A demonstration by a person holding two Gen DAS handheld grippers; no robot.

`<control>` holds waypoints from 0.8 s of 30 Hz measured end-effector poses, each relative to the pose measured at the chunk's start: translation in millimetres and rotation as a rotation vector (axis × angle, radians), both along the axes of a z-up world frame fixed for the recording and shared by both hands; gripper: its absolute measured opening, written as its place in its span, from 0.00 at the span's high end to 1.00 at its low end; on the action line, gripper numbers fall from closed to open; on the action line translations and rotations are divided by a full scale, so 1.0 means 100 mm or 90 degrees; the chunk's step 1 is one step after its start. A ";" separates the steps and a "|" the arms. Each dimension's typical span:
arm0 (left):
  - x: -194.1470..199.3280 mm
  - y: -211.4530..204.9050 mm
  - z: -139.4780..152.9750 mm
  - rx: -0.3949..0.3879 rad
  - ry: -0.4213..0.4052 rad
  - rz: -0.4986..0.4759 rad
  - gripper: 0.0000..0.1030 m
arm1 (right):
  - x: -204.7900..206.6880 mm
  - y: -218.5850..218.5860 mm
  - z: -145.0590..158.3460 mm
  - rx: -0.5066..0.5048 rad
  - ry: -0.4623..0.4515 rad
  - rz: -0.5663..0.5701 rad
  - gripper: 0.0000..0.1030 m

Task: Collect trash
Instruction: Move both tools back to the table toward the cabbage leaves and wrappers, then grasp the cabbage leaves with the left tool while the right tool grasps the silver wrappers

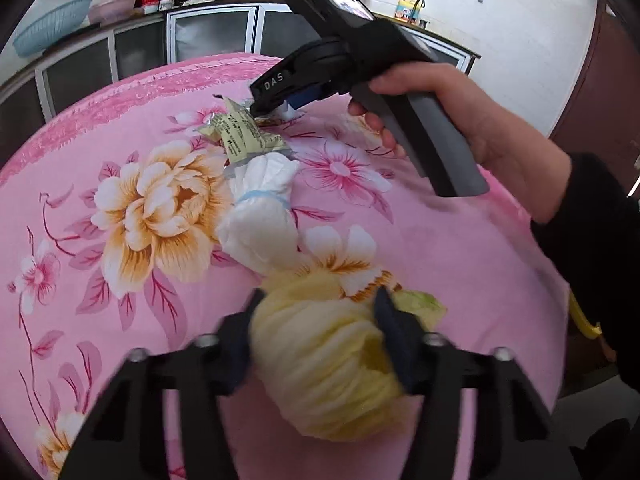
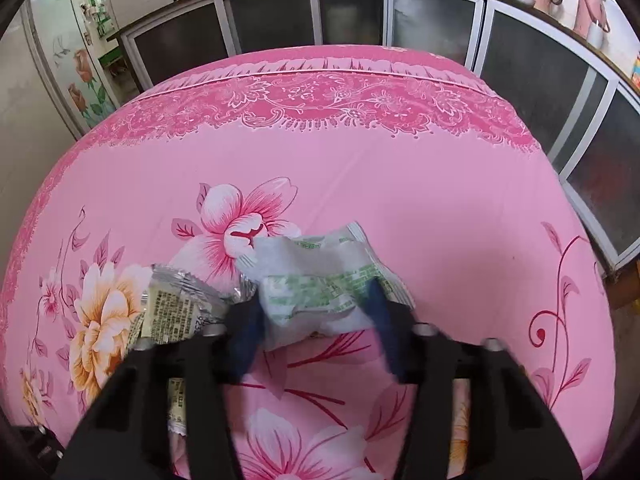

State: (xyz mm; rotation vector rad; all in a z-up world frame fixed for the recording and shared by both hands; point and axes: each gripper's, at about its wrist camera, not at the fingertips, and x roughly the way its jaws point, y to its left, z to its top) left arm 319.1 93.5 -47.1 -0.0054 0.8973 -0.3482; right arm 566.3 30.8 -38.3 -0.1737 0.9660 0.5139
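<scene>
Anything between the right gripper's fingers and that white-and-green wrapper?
Nothing visible. The white-and-green wrapper already sits between the right gripper's fingers, on the pink cloth. The yellow printed wrapper lies beside it, outside the left finger.

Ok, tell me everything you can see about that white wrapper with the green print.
The white wrapper is a crumpled, thin, plastic-looking packet with bands of green print. It lies on the pink floral cloth, between the right gripper and its blue fingers, whose pads press its sides. A silver and yellow wrapper lies just beside it.
</scene>
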 end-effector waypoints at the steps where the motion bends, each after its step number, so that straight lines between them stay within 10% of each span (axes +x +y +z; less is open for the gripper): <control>1: 0.01 0.02 0.02 -0.003 -0.006 0.005 0.73 | -0.01 0.00 0.00 -0.001 -0.002 0.001 0.75; 2: 0.01 0.04 0.03 -0.011 -0.007 0.006 0.77 | -0.01 -0.01 0.01 0.002 -0.002 0.003 0.91; 6: -0.01 0.15 0.11 -0.042 -0.011 0.012 0.89 | -0.07 -0.04 0.08 0.023 -0.014 0.012 0.91; 24: -0.52 0.45 0.61 -0.063 -0.068 0.046 0.89 | -0.67 -0.56 0.89 0.090 -0.084 -0.020 0.91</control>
